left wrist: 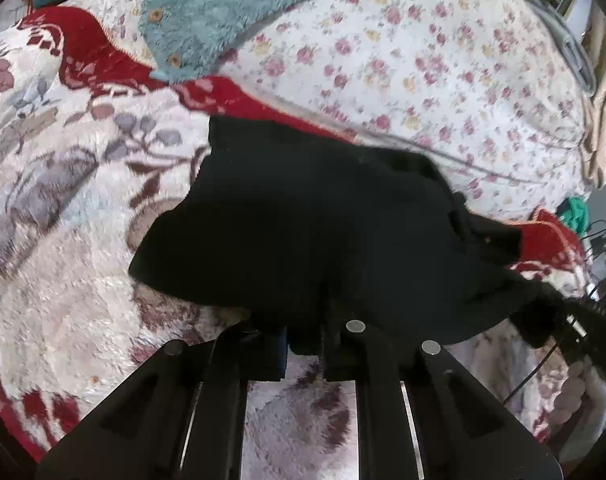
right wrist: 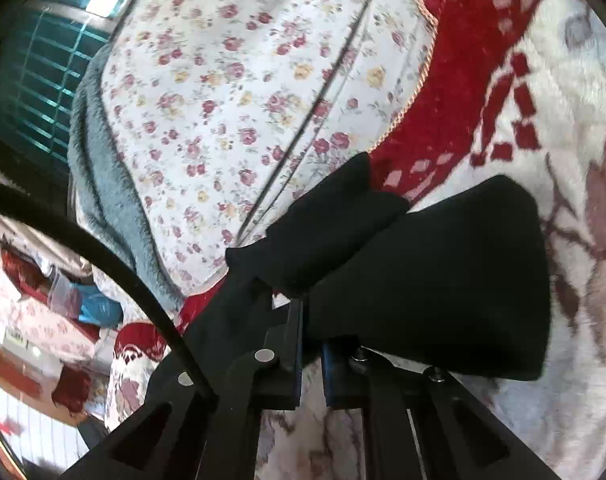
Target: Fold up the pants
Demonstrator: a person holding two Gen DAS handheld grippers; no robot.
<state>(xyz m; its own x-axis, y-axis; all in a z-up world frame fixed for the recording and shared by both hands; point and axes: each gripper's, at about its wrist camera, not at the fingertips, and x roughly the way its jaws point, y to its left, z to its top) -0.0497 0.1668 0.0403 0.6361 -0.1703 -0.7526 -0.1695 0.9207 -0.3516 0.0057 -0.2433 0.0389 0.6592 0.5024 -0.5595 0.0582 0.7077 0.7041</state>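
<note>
1. Black pants (left wrist: 303, 240): we record one dark garment, bunched and partly doubled over, lying on the plush blanket near the seam where it meets the flowered sheet. In the right wrist view the same pants (right wrist: 431, 280) show as two folded lobes, one laid over the other.

2. Left gripper (left wrist: 305, 354): we find its fingers drawn narrow, pinching the near edge of the pants; the cloth drapes over the fingertips and hides the contact itself.

3. Right gripper (right wrist: 311, 360): we find its fingers likewise drawn close together, with the near edge of the pants caught between them; blue pads show at the inner faces.

4. Plush blanket (left wrist: 63, 200): white pile with a red border and large grey and mauve flowers, under most of the pants.

5. Flowered sheet (left wrist: 423, 72): white with small pink and yellow roses, beyond the pants; a thin dark cord (left wrist: 463, 162) runs across it.

6. Teal fleece garment (left wrist: 223, 12): with round buttons, lying on the sheet and blanket, well apart from the pants.

7. Grey fleece edge (right wrist: 103, 184): beside the sheet in the right wrist view.

8. Black cable (right wrist: 103, 256): curving in front of the right gripper's body.

9. Teal slatted crate (right wrist: 35, 80): at the far left, beyond the bedding.
</note>
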